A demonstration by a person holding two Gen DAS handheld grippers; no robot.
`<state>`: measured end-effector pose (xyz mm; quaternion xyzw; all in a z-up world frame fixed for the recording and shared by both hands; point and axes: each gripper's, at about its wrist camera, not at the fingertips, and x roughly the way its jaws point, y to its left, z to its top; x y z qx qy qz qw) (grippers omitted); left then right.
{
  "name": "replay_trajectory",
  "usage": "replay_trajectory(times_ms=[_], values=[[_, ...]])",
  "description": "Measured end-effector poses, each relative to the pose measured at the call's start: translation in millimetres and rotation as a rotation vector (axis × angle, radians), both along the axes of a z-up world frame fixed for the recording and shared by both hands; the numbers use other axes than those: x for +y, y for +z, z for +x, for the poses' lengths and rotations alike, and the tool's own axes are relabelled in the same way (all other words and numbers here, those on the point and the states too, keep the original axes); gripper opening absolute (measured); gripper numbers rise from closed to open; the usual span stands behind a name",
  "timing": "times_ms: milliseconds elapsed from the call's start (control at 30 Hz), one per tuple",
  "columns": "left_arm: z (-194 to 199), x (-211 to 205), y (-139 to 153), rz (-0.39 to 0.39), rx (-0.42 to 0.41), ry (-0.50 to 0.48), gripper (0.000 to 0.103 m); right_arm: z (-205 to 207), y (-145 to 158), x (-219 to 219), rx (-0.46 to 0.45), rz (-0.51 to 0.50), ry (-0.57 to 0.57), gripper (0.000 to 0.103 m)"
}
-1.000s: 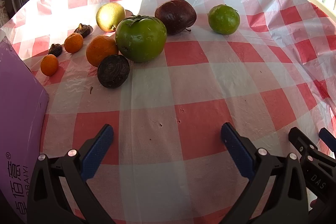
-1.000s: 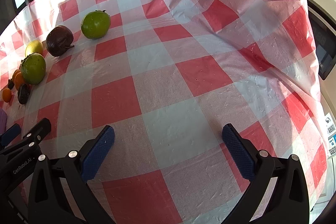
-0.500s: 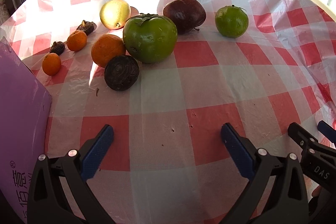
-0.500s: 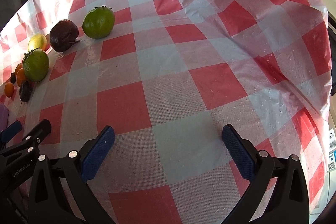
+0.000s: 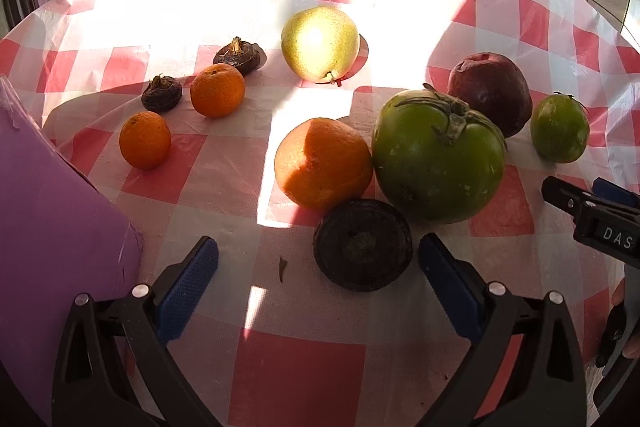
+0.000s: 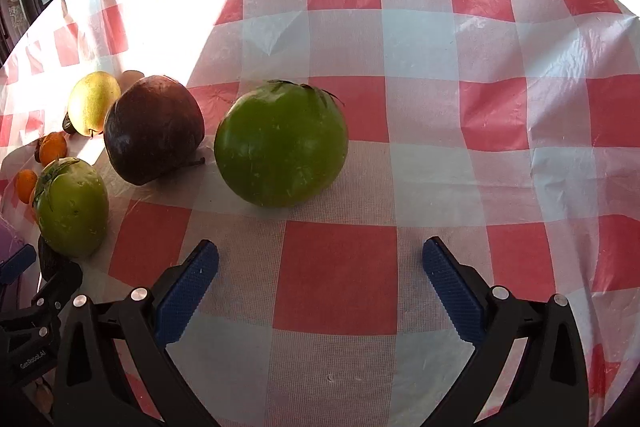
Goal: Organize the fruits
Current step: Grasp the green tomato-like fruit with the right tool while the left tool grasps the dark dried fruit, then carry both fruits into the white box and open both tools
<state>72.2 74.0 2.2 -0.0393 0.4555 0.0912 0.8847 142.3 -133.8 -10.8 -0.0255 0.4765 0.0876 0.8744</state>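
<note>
My left gripper is open, and a dark round fruit lies just ahead between its fingertips, near the right one. Behind it sit a large orange, a big green persimmon, a dark red fruit, a small green fruit, a yellow pear, two small tangerines and two dark water chestnuts. My right gripper is open and empty, a little short of the small green fruit, with the dark red fruit to its left.
A purple box stands at the left edge of the red-and-white checked tablecloth. The right gripper's tip shows at the right edge of the left wrist view. The cloth drops off at the far right.
Both grippers have moved forward toward the fruits. The dark round fruit now lies between my left fingertips, and the small green fruit is now close ahead of my right gripper. Both stay open.
</note>
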Motion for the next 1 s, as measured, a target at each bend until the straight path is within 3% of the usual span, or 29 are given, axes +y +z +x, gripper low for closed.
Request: replay_trajectory(times_ms=[200, 267, 300, 333, 367, 400, 667, 900, 1000], values=[[7, 0, 2, -0.005, -0.02, -0.031, 0.086, 36, 1, 20, -0.013, -0.009, 0.048, 0.095], [8, -5, 4, 0.006, -0.032, -0.053, 0.072, 41, 3, 22, -0.022, -0.002, 0.056, 0.09], [10, -8, 5, 0.006, -0.038, -0.075, 0.058, 42, 6, 24, -0.034, 0.0, 0.061, 0.077], [12, -9, 6, 0.012, -0.035, -0.094, 0.052, 40, 8, 24, -0.046, 0.015, 0.075, 0.062], [12, -9, 7, 0.007, -0.031, -0.1, 0.049, 37, 10, 25, -0.048, 0.029, 0.091, 0.062], [12, -7, 8, 0.002, -0.026, -0.101, 0.04, 42, 12, 25, -0.035, 0.023, 0.088, 0.062], [-45, -26, 12, -0.042, 0.05, -0.192, 0.04, -65, 21, -9, 0.061, 0.077, -0.05, 0.062], [-96, -40, 13, -0.179, 0.145, -0.339, 0.04, -169, 17, -16, 0.157, 0.092, -0.109, 0.062], [-109, -45, 23, -0.17, 0.159, -0.421, 0.04, -195, 23, -22, 0.199, 0.099, -0.126, 0.062]])
